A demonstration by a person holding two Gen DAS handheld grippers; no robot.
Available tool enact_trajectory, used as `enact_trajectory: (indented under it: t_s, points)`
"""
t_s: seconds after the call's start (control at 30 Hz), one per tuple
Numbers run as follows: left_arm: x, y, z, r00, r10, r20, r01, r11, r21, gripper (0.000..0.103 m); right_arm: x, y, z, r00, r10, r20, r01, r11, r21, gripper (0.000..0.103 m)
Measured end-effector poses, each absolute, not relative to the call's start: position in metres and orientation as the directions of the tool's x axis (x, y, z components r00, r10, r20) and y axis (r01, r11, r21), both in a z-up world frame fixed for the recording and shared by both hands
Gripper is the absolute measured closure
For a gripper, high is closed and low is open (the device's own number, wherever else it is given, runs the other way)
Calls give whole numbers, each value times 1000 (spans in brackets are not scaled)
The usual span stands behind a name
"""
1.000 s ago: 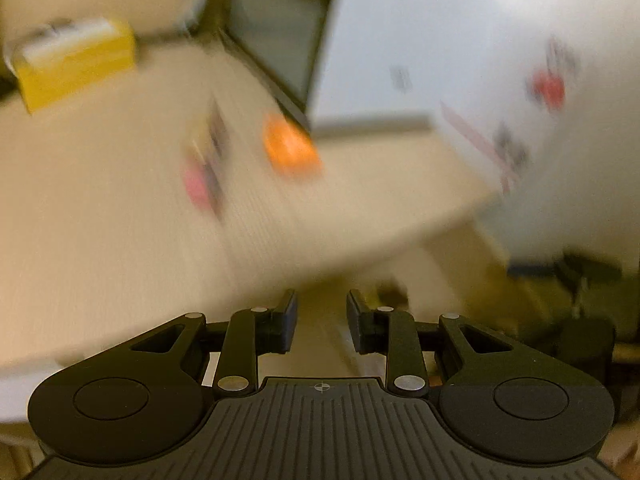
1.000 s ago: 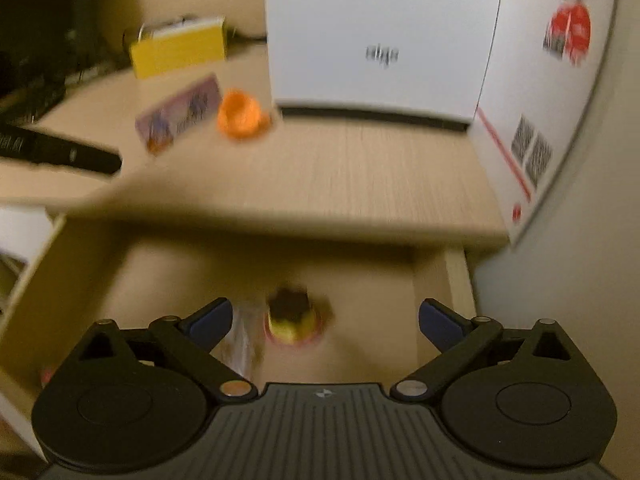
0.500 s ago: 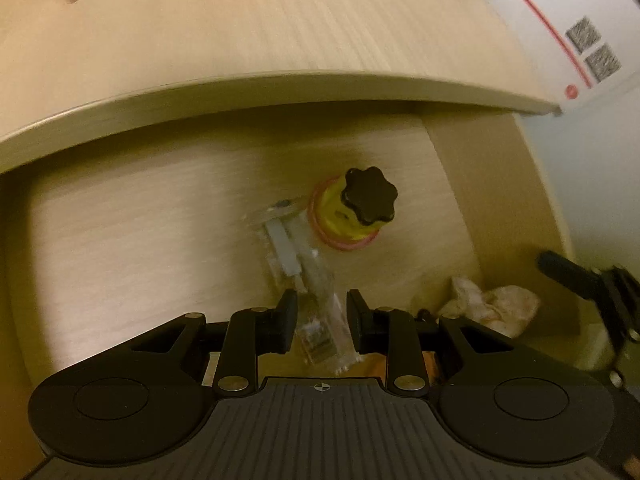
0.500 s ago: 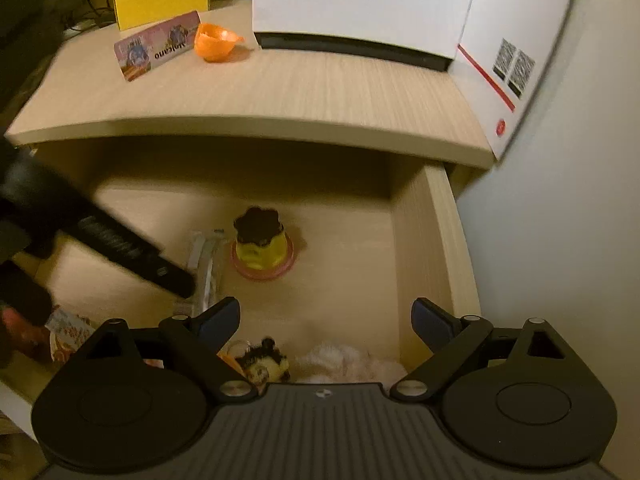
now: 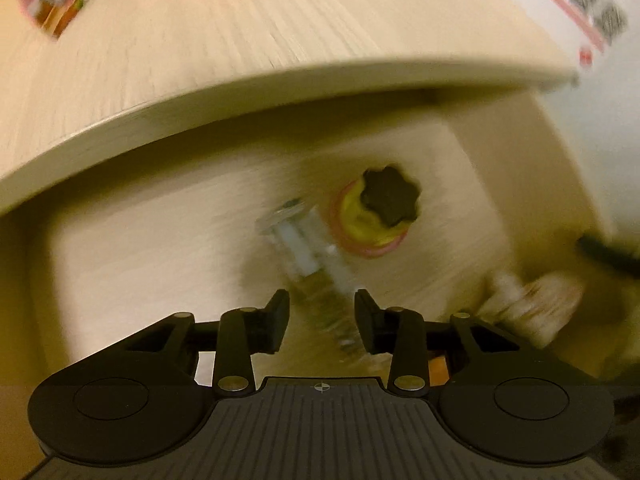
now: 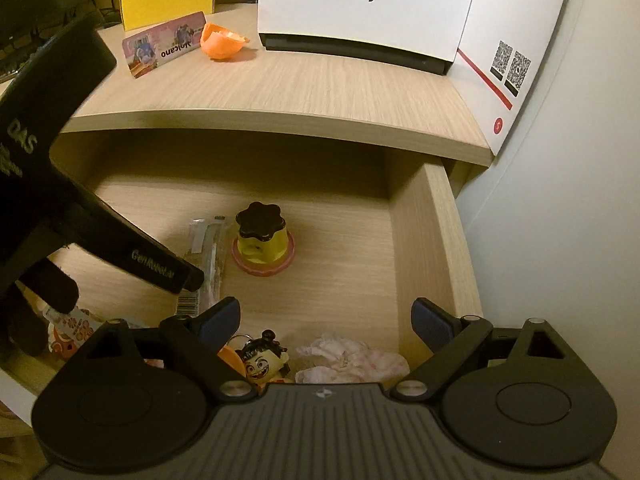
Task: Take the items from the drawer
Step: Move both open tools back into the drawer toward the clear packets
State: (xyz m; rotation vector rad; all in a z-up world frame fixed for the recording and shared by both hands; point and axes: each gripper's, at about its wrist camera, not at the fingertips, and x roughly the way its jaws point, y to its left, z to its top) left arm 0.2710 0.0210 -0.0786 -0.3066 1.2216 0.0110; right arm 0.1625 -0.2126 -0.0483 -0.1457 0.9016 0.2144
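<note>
Left wrist view is blurred, but the left claw [image 5: 322,322] has just been opening, and the clear packet [image 5: 308,264] on the drawer [image 6: 434,240] floor lies between its fingers, not pressed. To grip well, lower until both pads straddle the packet's narrow width, then close. The yellow toy [image 6: 262,242] stands just beside it at 2 o'clock; avoid it. The right claw [image 6: 326,320] hangs spread wide and empty above the doll keychain [image 6: 264,358].
</note>
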Motion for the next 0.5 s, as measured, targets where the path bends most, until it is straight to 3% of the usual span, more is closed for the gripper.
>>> enact_trajectory:
  t_s: [0.07,0.37,0.5]
  points:
    - [274,22,-77,356,-169,-919,-207,945,-254,64,162,-212,-49,601,126,-789,-246,969,-33,9]
    - [281,-12,-89,318,-8,-948,-56,998,-28,51,160,-211,-48,605,120,-787,-254,966,-48,9]
    - [280,-4,-92,303,-33,-952,-95,993,-64,50,161,-211,-48,601,122,-790,-251,967,-42,9]
